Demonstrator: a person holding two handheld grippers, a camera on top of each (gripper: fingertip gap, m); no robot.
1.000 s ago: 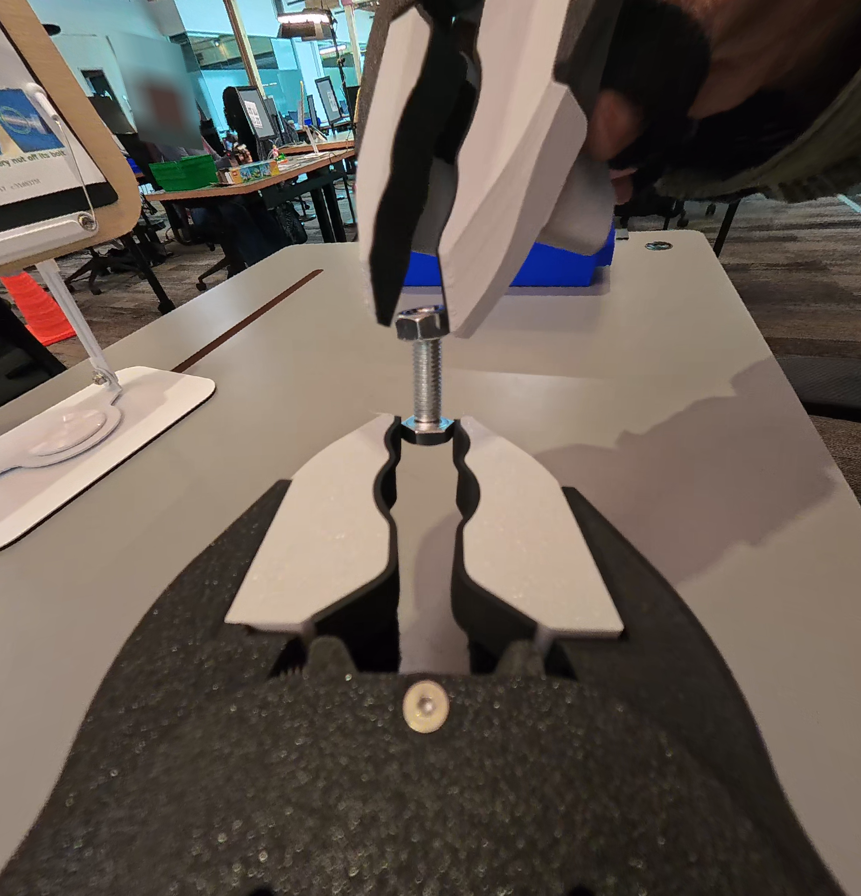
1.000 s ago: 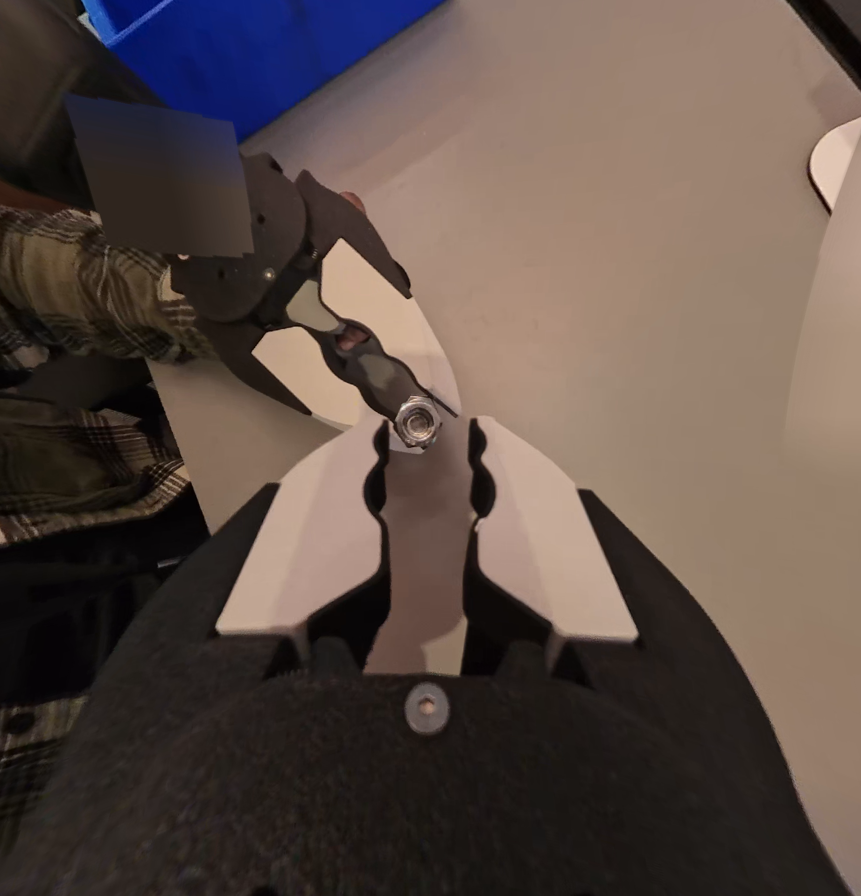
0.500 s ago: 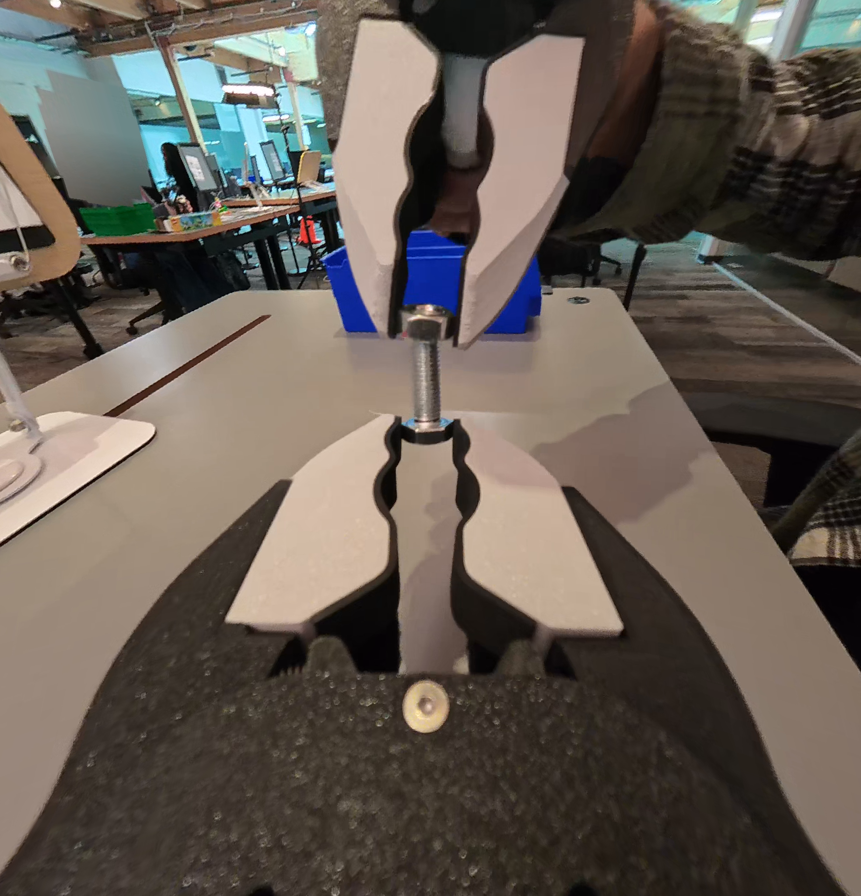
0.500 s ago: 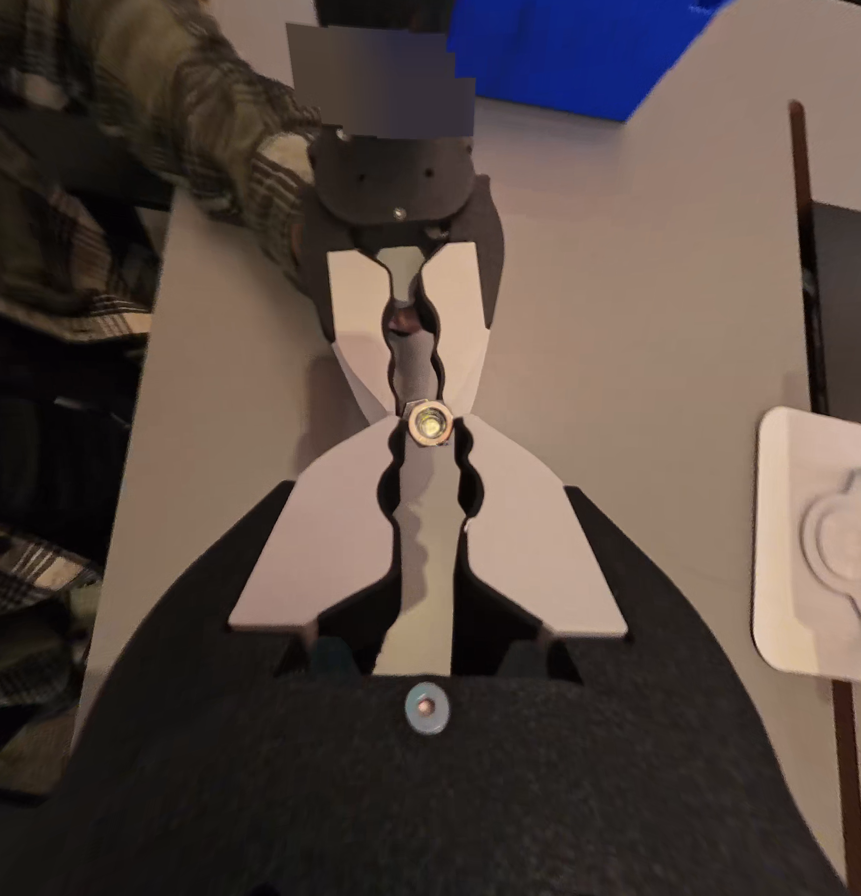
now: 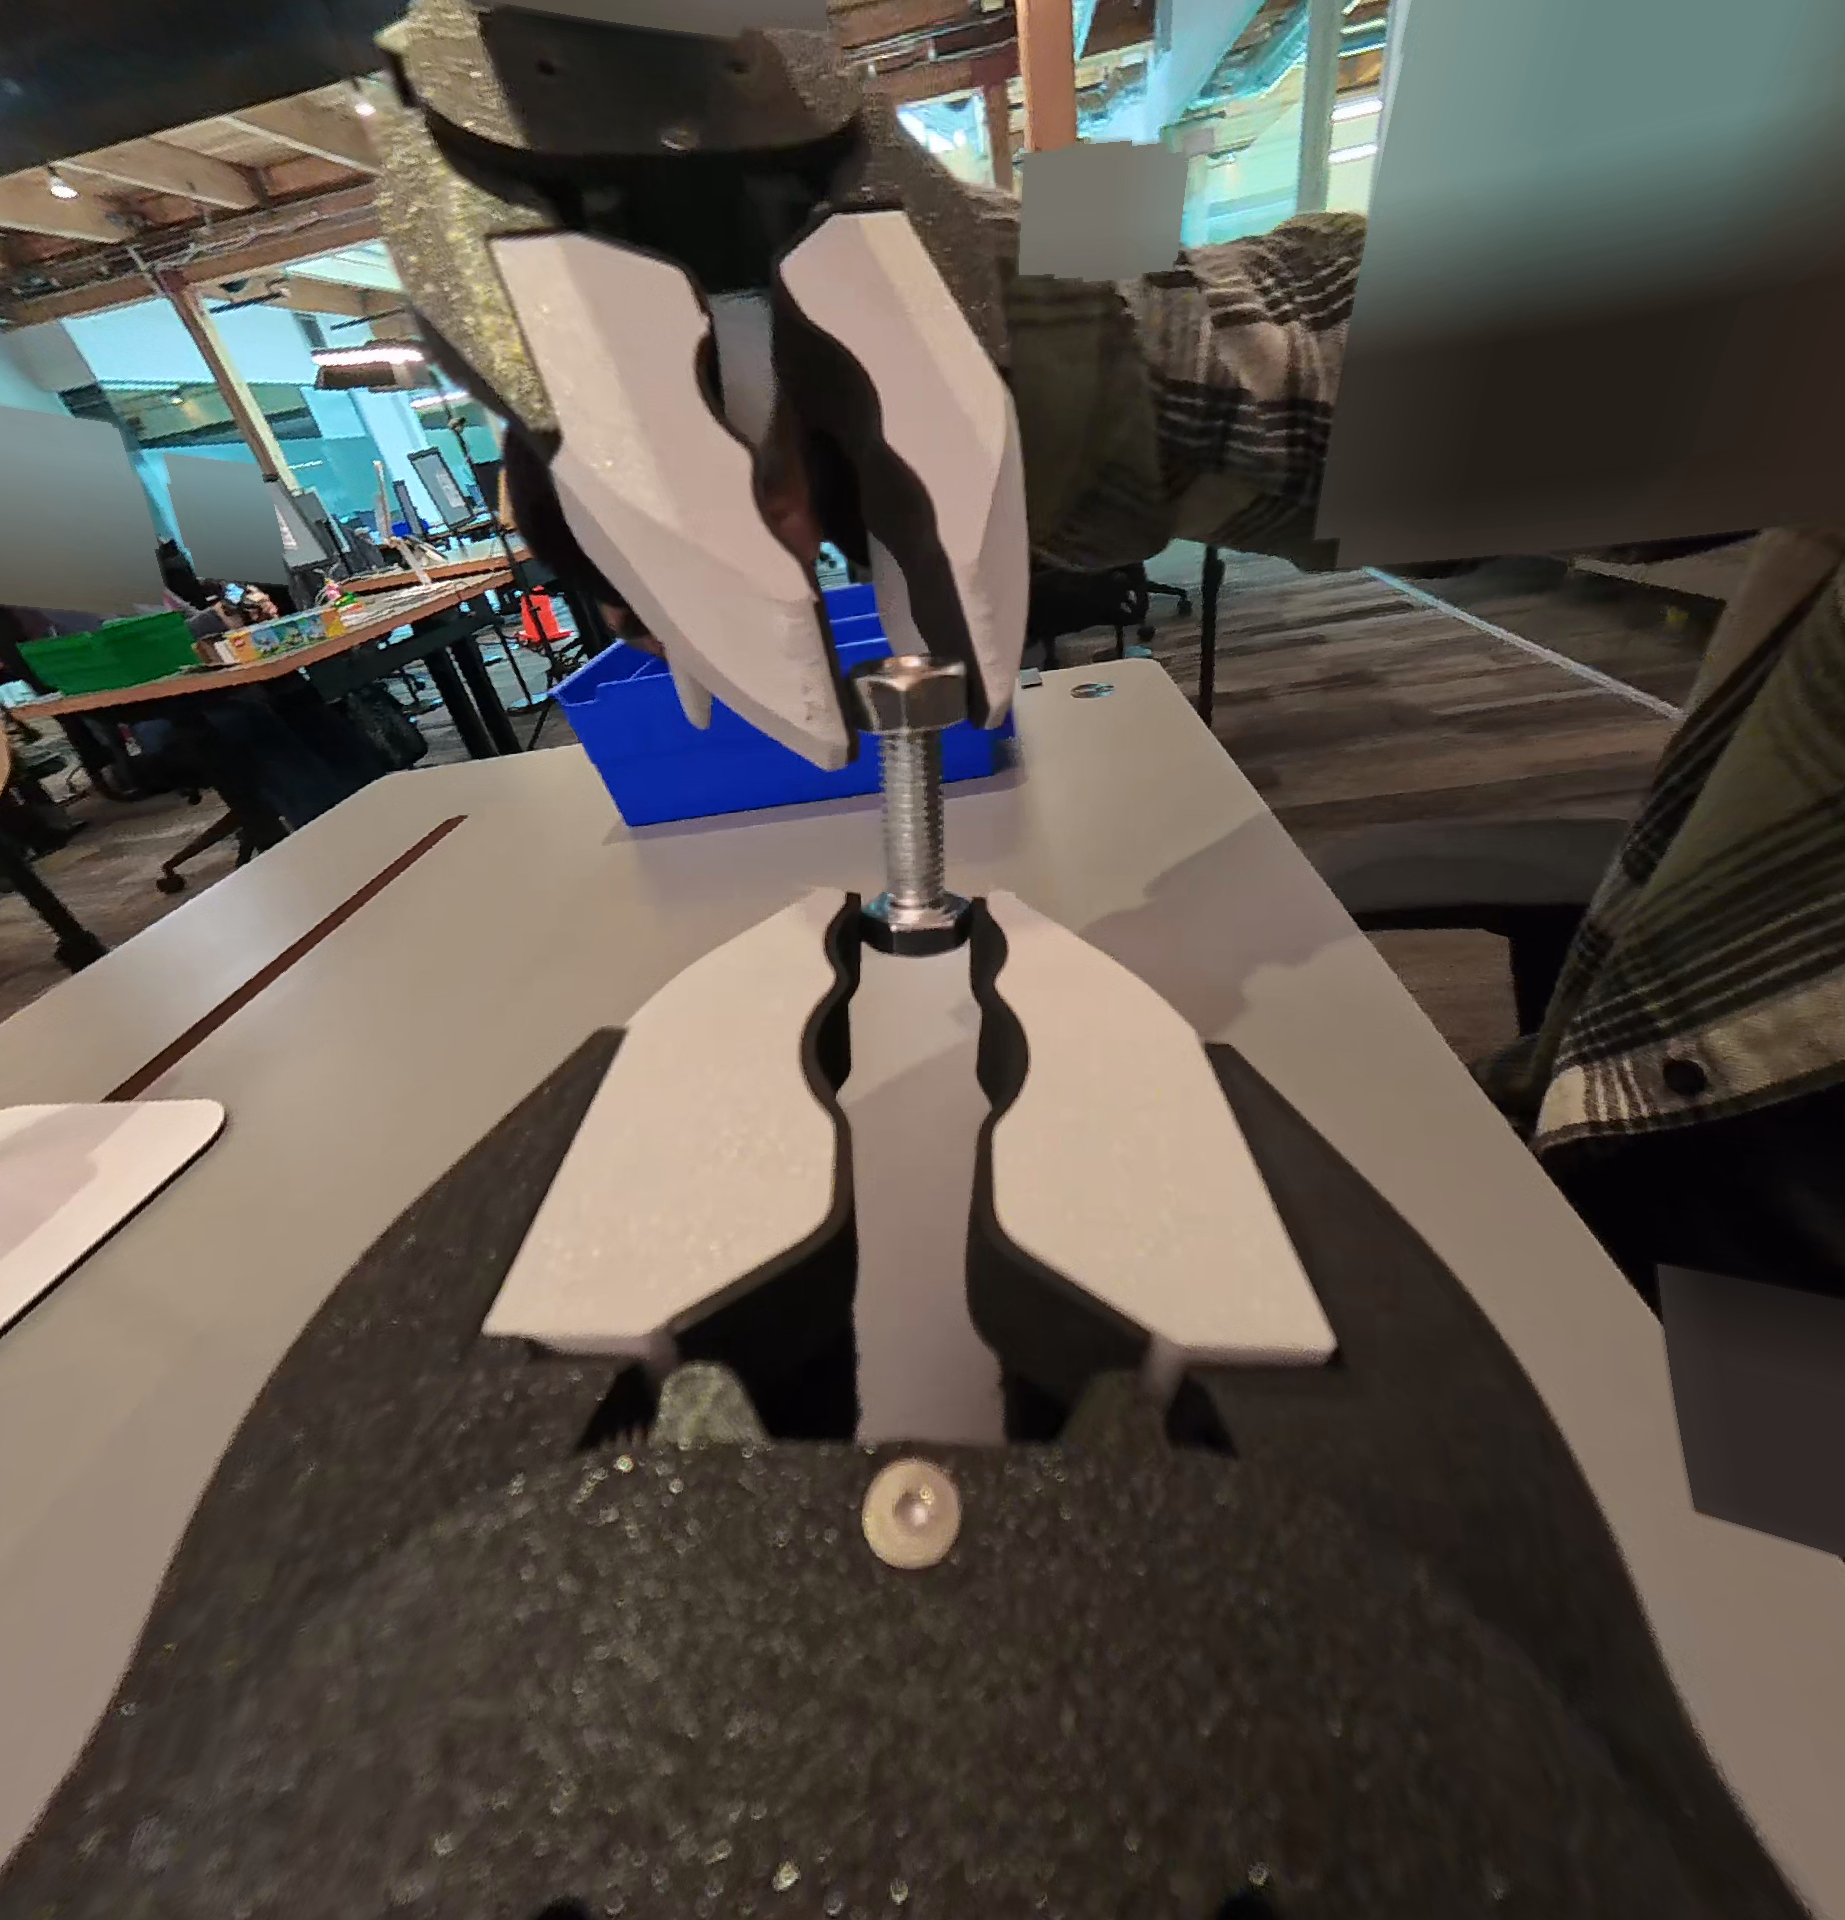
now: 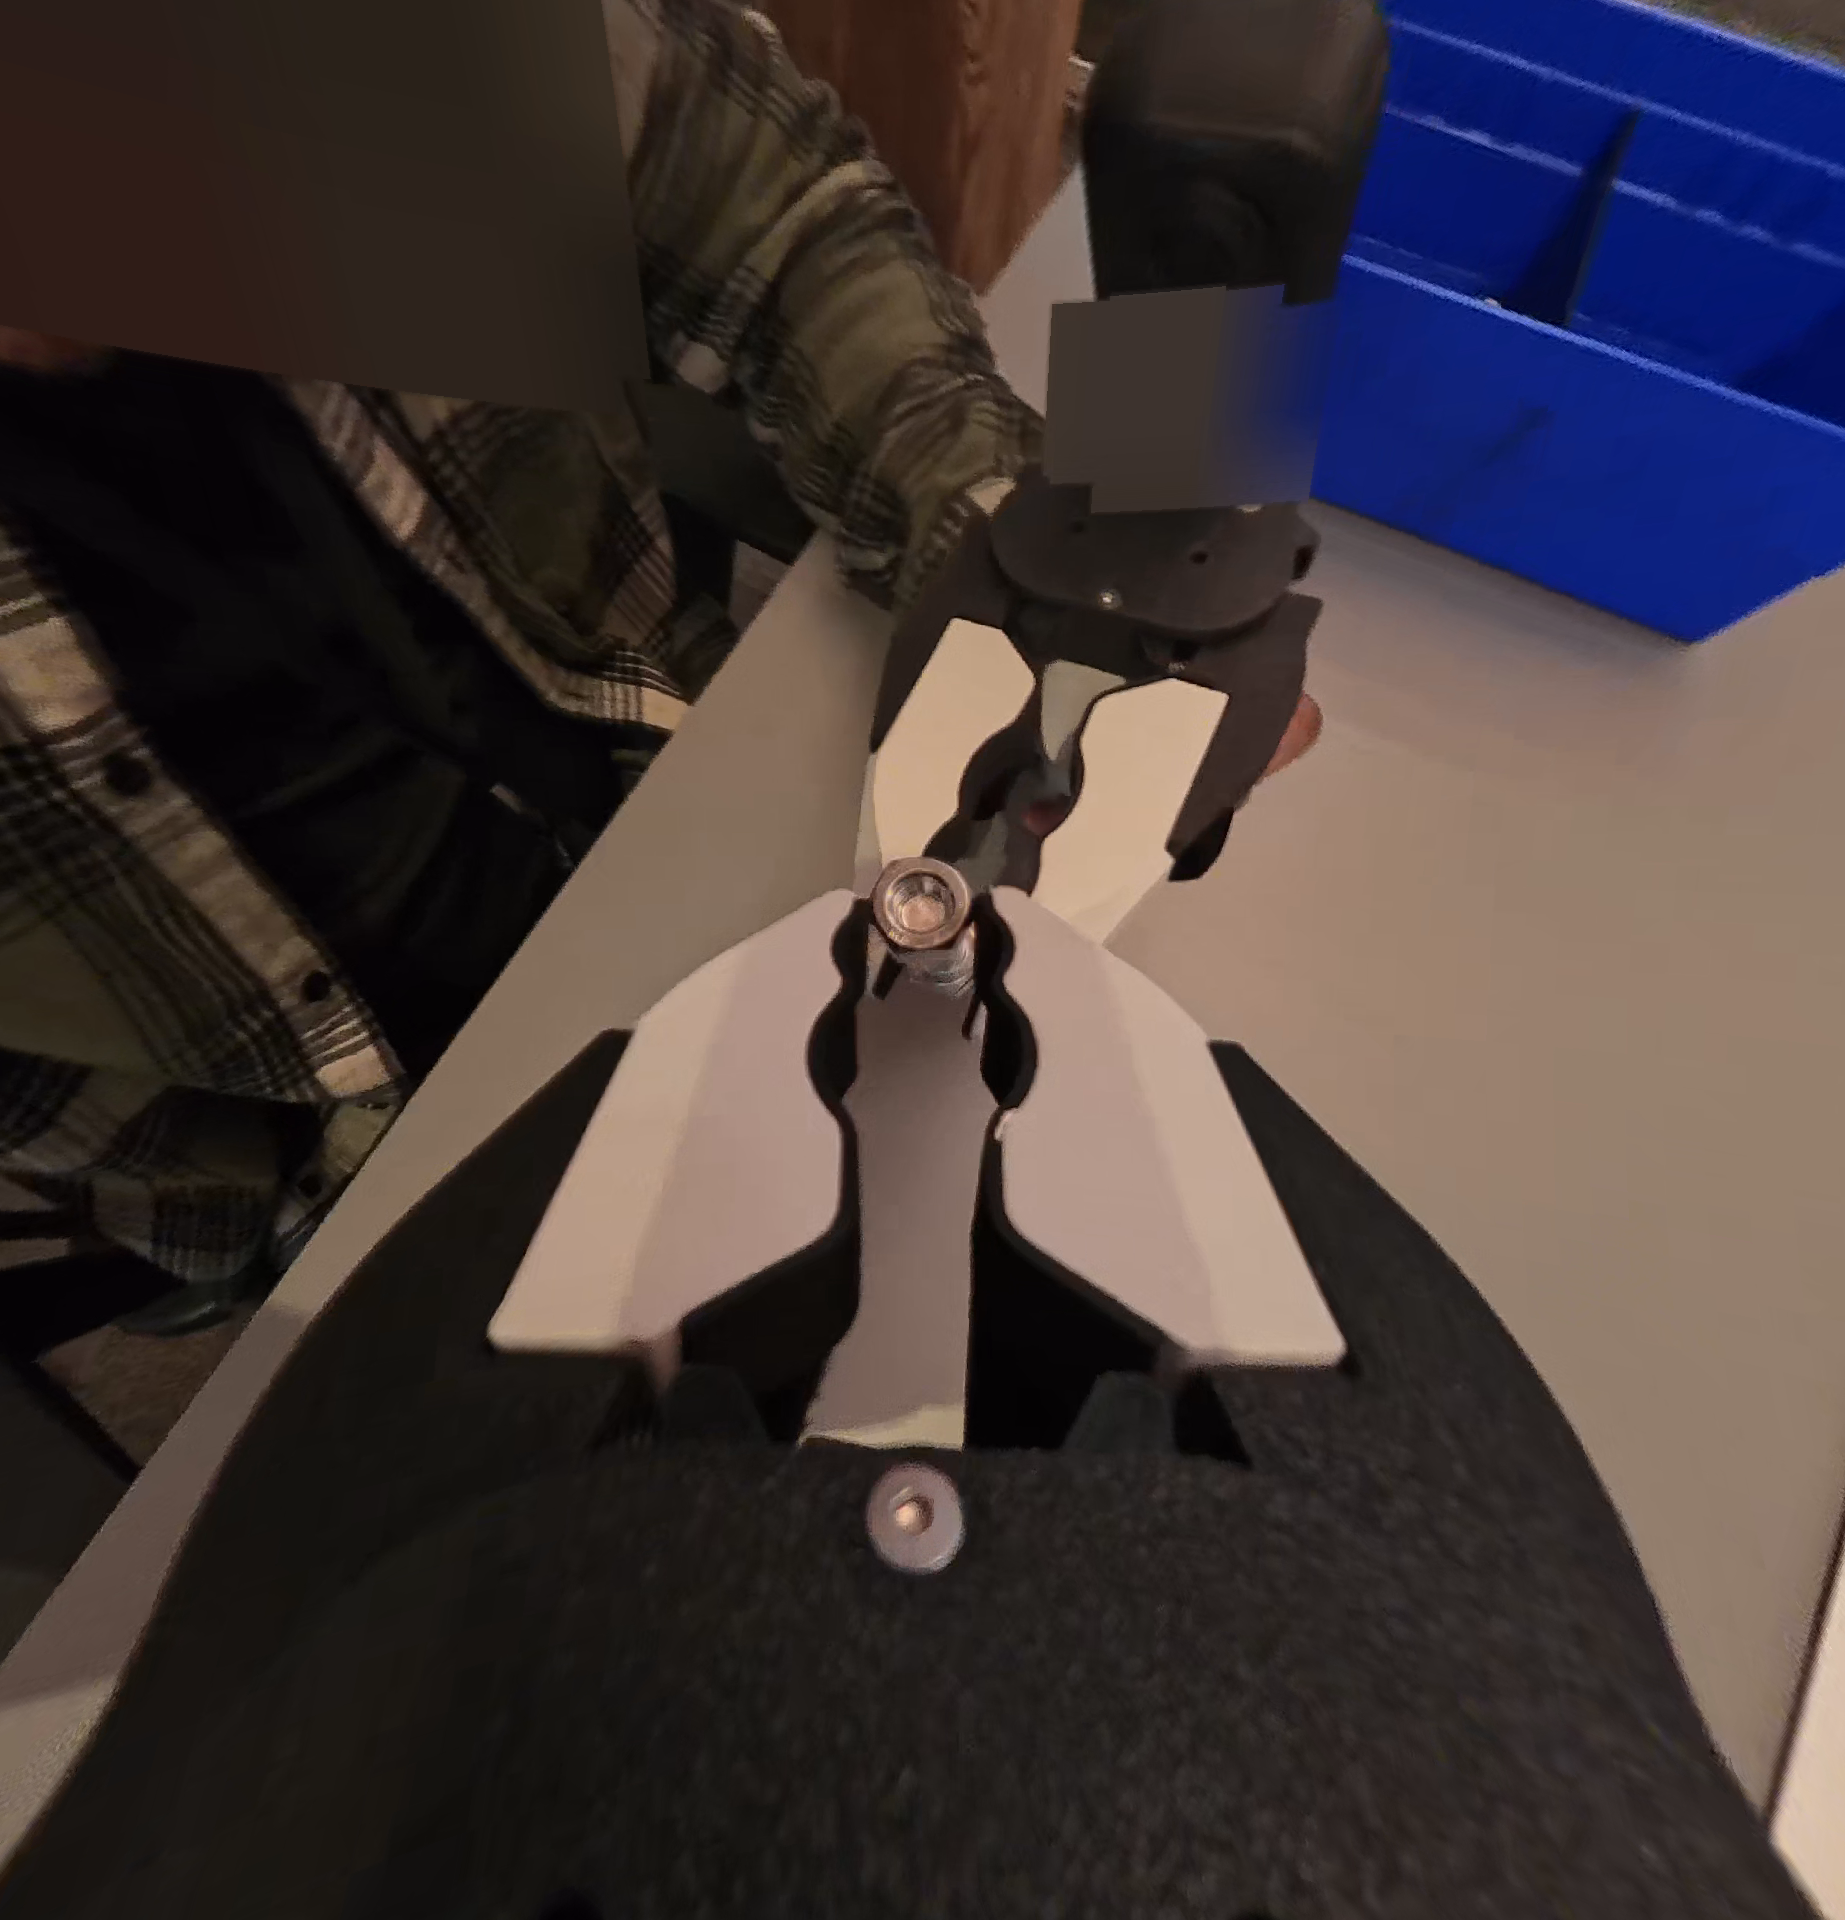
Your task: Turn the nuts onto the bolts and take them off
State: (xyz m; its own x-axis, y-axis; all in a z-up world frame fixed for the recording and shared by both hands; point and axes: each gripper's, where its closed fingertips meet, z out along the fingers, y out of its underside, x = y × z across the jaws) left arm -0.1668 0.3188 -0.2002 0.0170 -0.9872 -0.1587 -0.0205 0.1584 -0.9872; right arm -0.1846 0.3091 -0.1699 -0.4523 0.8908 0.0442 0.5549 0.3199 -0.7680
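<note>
Here, bolt (image 5: 913, 821): upright above the grey tabletop (image 5: 398, 935).
Left tool (image 5: 913, 928): clamped on the bolt's lower hex end.
Right tool (image 5: 910, 710): clamped on the nut (image 5: 910, 703) at the top.

No writing is legible in either view.
- Left wrist view: colourful box (image 5: 274, 632) on the far desk carries print, too small to read.
- Monitor screens (image 5: 435, 483) behind that desk: lit, content unresolved.
- Blue bin (image 5: 710, 753) shows plain faces in both views, with no label visible.
- Nut (image 6: 920, 914), top face towards the right wrist camera: no stamp or grade mark can be made out.
- Bolt (image 5: 913, 831): bare thread, no marking seen.
</note>
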